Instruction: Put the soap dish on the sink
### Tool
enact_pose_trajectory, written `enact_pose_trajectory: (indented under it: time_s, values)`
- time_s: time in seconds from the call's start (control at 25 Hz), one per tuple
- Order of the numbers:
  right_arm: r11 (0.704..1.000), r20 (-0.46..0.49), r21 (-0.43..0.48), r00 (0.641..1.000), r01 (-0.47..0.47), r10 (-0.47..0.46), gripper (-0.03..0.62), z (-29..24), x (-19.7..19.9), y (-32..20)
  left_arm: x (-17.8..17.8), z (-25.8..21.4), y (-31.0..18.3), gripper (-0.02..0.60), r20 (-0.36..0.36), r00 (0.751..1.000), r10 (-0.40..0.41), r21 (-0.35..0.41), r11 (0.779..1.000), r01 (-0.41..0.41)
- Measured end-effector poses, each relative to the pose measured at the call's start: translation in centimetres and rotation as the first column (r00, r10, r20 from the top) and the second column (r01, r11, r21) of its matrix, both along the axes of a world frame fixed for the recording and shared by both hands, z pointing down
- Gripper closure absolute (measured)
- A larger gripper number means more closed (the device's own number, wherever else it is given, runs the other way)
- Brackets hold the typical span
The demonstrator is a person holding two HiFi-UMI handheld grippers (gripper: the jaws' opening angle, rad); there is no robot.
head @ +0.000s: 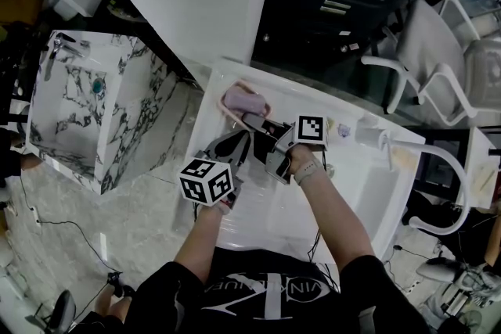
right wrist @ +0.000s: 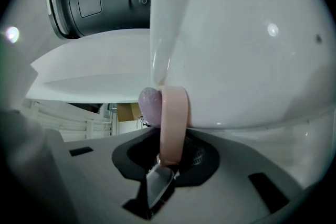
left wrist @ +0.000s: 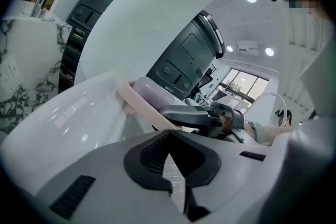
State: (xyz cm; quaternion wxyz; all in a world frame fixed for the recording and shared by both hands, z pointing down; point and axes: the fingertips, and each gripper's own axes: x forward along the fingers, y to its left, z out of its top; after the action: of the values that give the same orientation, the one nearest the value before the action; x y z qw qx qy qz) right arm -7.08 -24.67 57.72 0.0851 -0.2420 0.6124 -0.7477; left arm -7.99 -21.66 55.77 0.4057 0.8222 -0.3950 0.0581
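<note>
A pink soap dish [head: 228, 110] with a lilac soap bar [head: 241, 98] lies on the far left corner of the white sink [head: 258, 211], against the white wall. My right gripper [head: 255, 122] reaches to the dish's near end and is shut on its rim; in the right gripper view the dish [right wrist: 173, 113] stands edge-on between the pads, with the soap [right wrist: 148, 104] to its left. My left gripper [head: 239, 141] hovers just in front of the dish, over the basin, shut and with nothing in it. In the left gripper view the dish [left wrist: 137, 105] lies ahead, with the right gripper's fingers [left wrist: 181, 112] at its end.
A curved white faucet [head: 442, 160] rises at the sink's right side. A marble-patterned vanity [head: 86, 105] stands to the left across a strip of floor. Behind the sink are a dark cabinet [head: 337, 4] and white chairs [head: 438, 59].
</note>
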Motion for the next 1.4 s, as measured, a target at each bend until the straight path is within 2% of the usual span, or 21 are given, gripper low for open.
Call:
enact_pose_trajectory:
  time_s: [0.32,0.4,0.84,1.4]
  values:
    - [1.0,0.018,0.018,1.0,-0.017,0.017,0.507,0.0,0.1,0.0,0.0,0.1,-0.1,0.568,-0.023,1.0,-0.019,-0.019,1.0,0.018]
    - [1.0,0.032,0.021,0.999,-0.018,0.017,0.37,-0.1,0.0,-0.1,0.0,0.0,-0.3,0.568,-0.046,0.998,-0.03,-0.025,0.999,0.029]
    - [0.999,0.033,0.039,0.999,-0.006,0.004,0.37,-0.2,0.2,0.0,0.8,0.4,-0.6,0.568,-0.088,0.995,-0.041,-0.052,0.998,0.036]
    - [0.999,0.011,0.045,1.0,-0.03,0.029,0.365,0.0,1.8,0.9,2.1,0.4,-1.9,0.568,-0.085,0.996,-0.033,-0.045,0.999,0.029]
